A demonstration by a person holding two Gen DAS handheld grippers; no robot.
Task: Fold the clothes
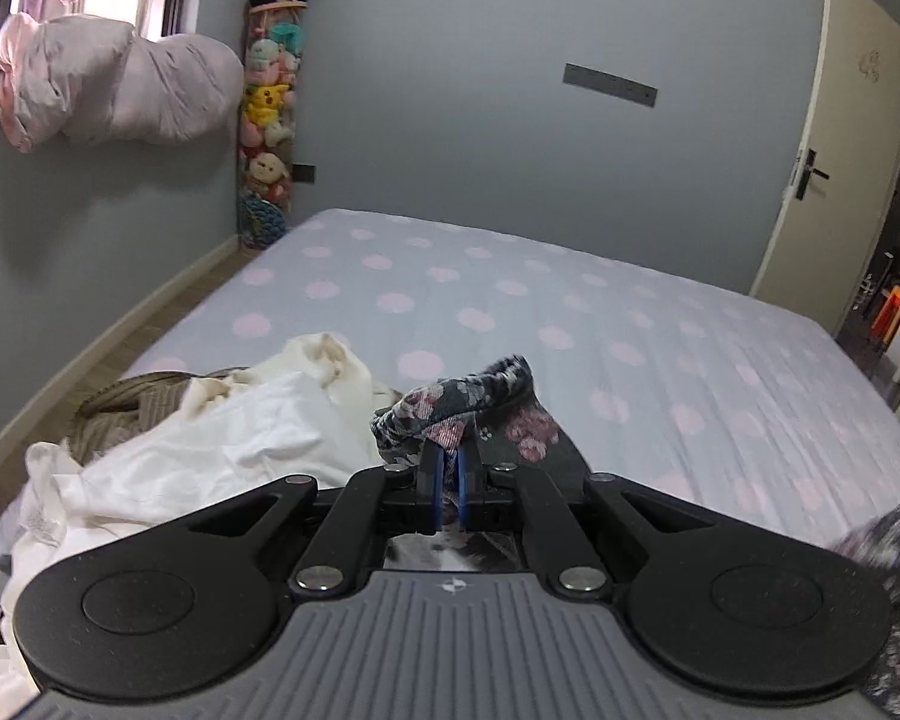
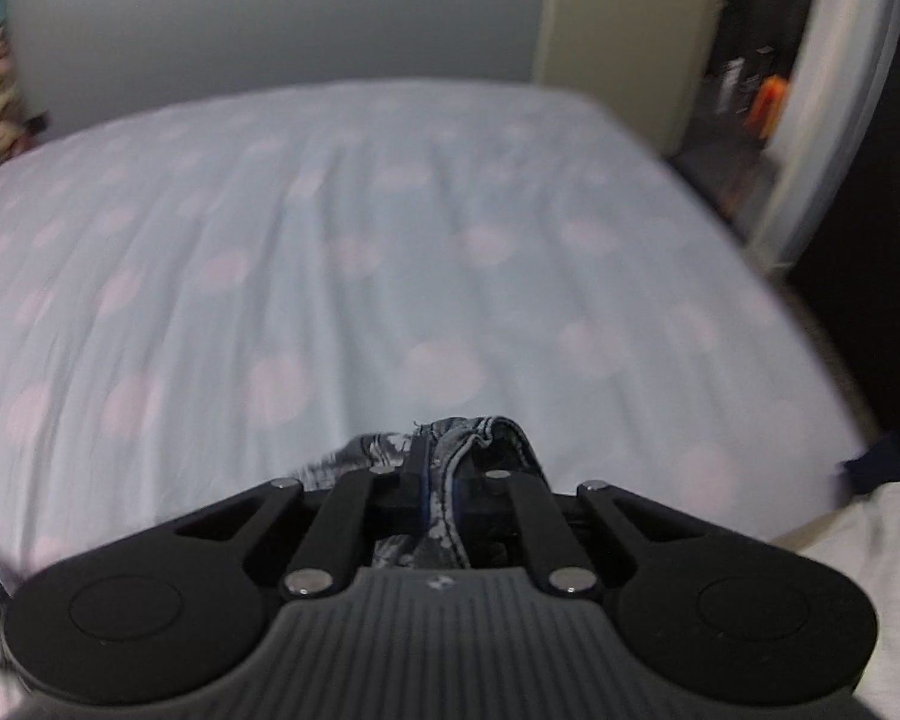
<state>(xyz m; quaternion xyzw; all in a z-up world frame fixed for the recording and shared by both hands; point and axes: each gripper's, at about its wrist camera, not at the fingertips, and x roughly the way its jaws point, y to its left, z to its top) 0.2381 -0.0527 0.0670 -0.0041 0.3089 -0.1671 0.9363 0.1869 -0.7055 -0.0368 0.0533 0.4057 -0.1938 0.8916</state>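
— Starting at the left: what is seen along the edges?

— A pile of white and tan clothes (image 1: 210,438) is heaped at the bed's near left edge, beside the floor strip and wall. Beyond it the polka-dot sheet (image 1: 570,324) lies bare to the far edge, and bare again across to the open door (image 1: 834,138) on the right.

— And the grippers?

— The left gripper (image 1: 447,450) is closed on a bunched edge of the dark floral garment (image 1: 492,402), held above the sheet. The right gripper (image 2: 441,468) is likewise clamped on a seamed edge of that fabric — its view is blurred.
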